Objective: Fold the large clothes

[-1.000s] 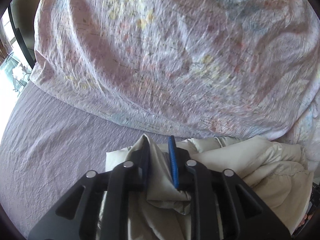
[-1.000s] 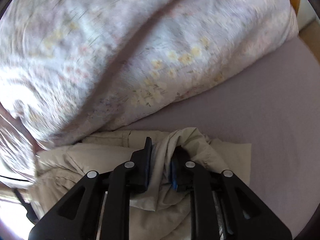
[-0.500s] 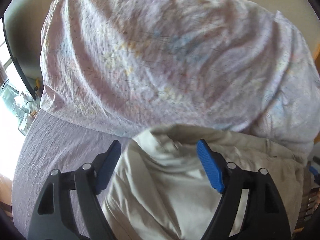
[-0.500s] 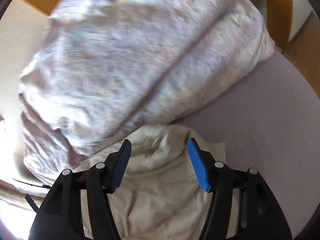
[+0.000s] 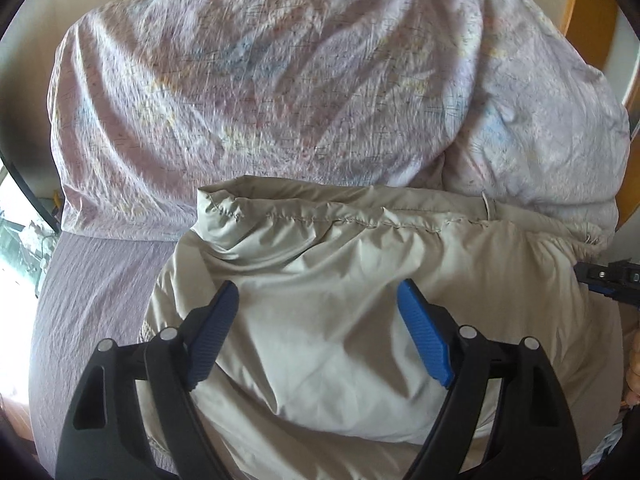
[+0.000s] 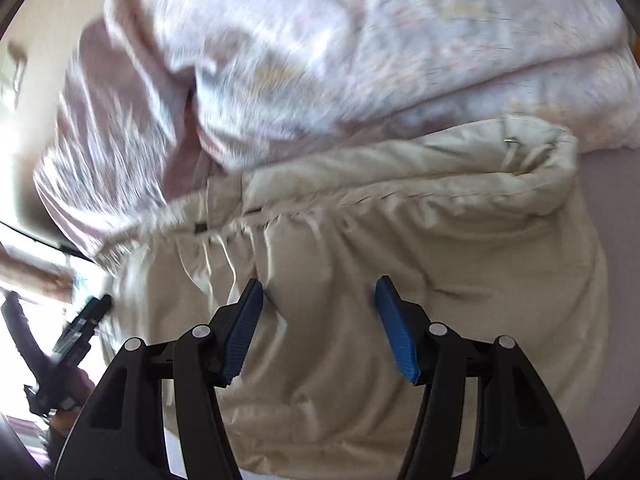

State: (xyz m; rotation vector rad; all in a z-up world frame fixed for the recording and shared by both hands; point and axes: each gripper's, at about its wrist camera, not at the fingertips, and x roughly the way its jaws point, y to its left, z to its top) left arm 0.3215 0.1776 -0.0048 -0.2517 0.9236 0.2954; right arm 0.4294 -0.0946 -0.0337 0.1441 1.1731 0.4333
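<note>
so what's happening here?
A person with a claw in each hand is folding a beige jacket on a bed with a purple sheet, up against a floral duvet. Both claws have just let go: the left claw and right claw hang open above the jacket, nothing between the pads. The jacket lies bunched, its seamed edge against the duvet.

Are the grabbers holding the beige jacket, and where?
Nothing is held. Both grippers, left and right, have just opened above the jacket.

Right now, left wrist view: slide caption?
Left gripper open above a beige padded garment lying on a lilac bedsheet, floral duvet behind.
</note>
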